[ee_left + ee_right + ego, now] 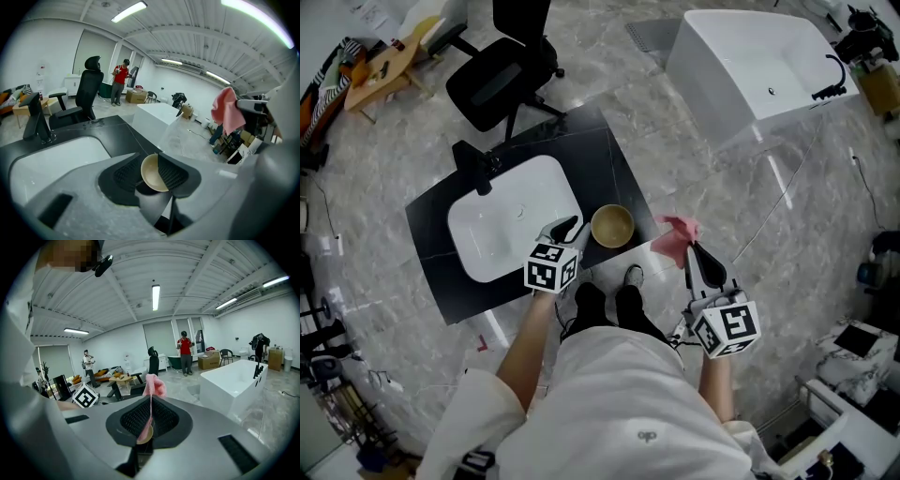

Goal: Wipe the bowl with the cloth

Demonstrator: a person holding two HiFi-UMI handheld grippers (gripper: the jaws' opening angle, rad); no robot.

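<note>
Nearest the body, the right gripper (693, 253) is seen with its jaws pressed together on the pink cloth (677, 234). The cloth is held up in a bunch just off the near right corner of the desk (609, 155), over open floor (741, 206).

To the left, the left gripper (570, 231) is held low over the desk's front edge, jaws parted and clamped on nothing. The bowl (612, 225), tan and upright, is found just beyond those jaw tips (in that gripper's own view its rim is framed in the gap, but no pad is seen pressing on it). It stands on the black strip between the white sink (506, 234) and the desk's right edge, close to the front corner, so little bare desk is left around it. Cloth and bowl are near each other but apart.

Farther in, a black faucet (474, 167) is set at the sink's back rim. Beyond the desk's far edge a black office chair (502, 75) is parked. Off to the far right a white bathtub (750, 56) is placed, with a wide run of marble floor left open between it and the desk.
</note>
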